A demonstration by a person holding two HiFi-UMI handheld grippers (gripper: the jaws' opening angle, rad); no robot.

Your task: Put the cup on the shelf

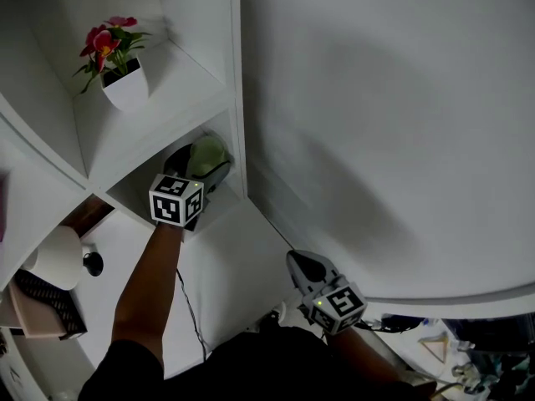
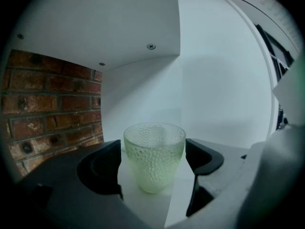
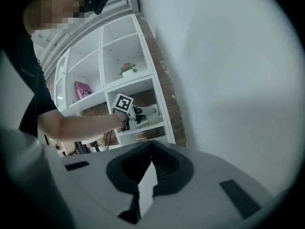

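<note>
The white shelf [image 1: 196, 78] is a grid of open compartments, and the left gripper [image 2: 153, 168] reaches into one of them. On that compartment's white board [image 2: 143, 209] a pale green dimpled cup [image 2: 154, 156] stands upright between the gripper's jaws. In the compartment straight above the gripper, a white pot of red and pink flowers [image 1: 125, 86] sits on its board, near the middle. In the right gripper view, a pink thing [image 3: 82, 88] stands in a compartment up and to the left of the gripper. Something flat lies on the board below the gripper, too small to make out.
</note>
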